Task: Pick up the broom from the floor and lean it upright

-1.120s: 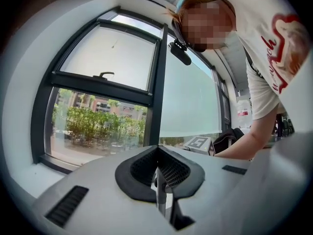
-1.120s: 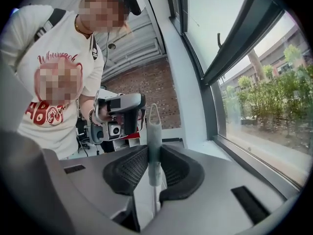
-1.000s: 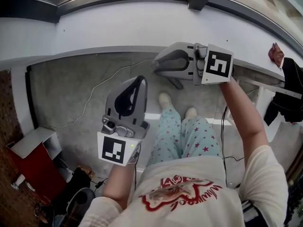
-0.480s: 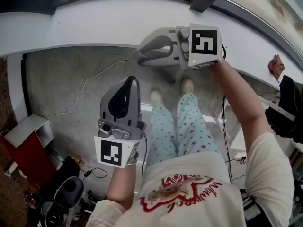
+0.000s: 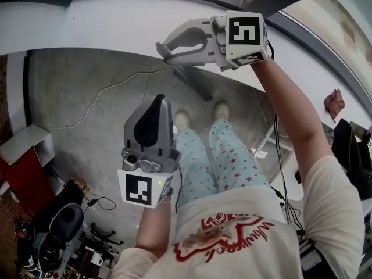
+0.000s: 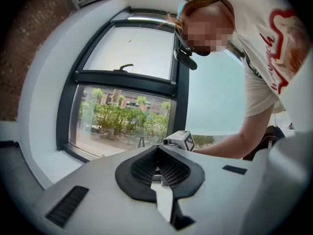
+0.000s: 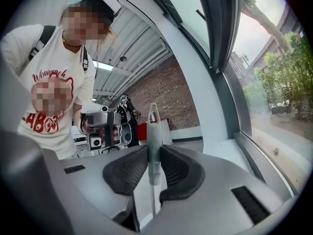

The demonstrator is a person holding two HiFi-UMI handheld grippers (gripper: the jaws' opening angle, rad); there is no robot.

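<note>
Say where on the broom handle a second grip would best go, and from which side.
The right gripper clamps the broom handle just below its hanging loop. The shut, empty left gripper would probably do best further down the same thin, straight handle, coming from the side with jaws across it.

Left hand-held gripper (image 5: 159, 99) closed, right (image 5: 161, 47) clamped

A grey concrete floor (image 5: 81, 115) is seen below, bounded along its far edge by a white wall (image 5: 116, 25). A white cable (image 5: 125, 86) is trailed across the floor, and a red cabinet (image 5: 24, 186) is set at the left. A large dark-framed window (image 6: 128, 79) is lit by daylight, with green trees (image 6: 122, 119) seen outside. A brick wall (image 7: 171, 94) is shown farther back.
</note>
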